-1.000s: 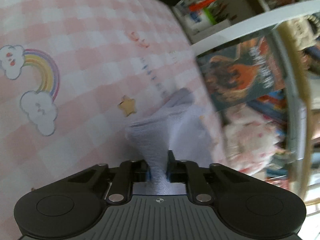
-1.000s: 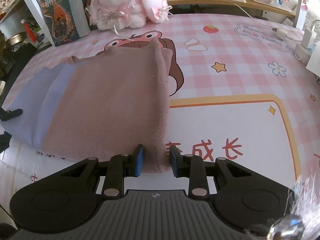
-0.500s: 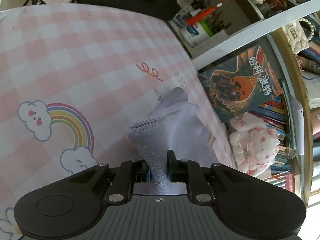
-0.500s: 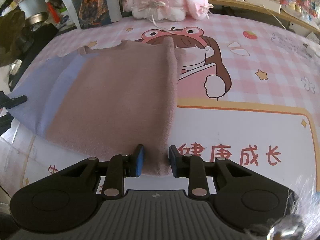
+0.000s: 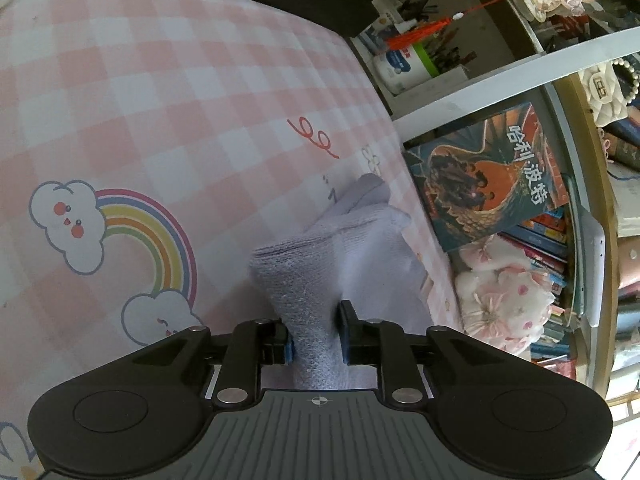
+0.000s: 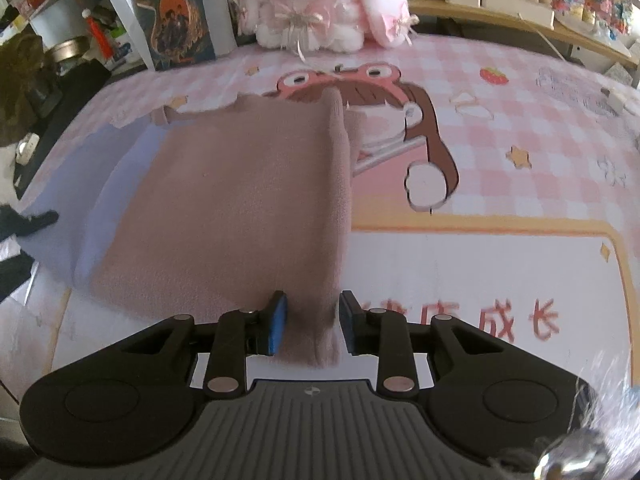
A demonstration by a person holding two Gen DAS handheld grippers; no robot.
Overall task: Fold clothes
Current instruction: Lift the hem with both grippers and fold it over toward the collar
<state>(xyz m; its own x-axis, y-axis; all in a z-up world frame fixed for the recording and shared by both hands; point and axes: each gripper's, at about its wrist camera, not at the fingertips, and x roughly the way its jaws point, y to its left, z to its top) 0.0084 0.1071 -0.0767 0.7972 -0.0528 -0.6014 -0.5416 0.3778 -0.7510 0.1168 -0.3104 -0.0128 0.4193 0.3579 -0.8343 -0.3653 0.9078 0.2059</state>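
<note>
On the pink checked counter (image 6: 500, 140), the sweater (image 6: 240, 208) is gripped by the right hand-held gripper (image 6: 312, 322); the left hand-held gripper (image 5: 316, 334), just loosening beside it, may drop its lilac end.

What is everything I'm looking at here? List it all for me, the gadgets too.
garment: one, dusty pink with a lavender band, lying folded on the mat.
mat: one, pink and white check with cartoon prints, under the garment.
plush toy: one, white and pink, at the mat's far edge.
book: one, dark orange cover, standing left of the plush toy.
left gripper: one, black, jaws just opening around a lavender fold.
right gripper: one, black, around the pink corner.
</note>
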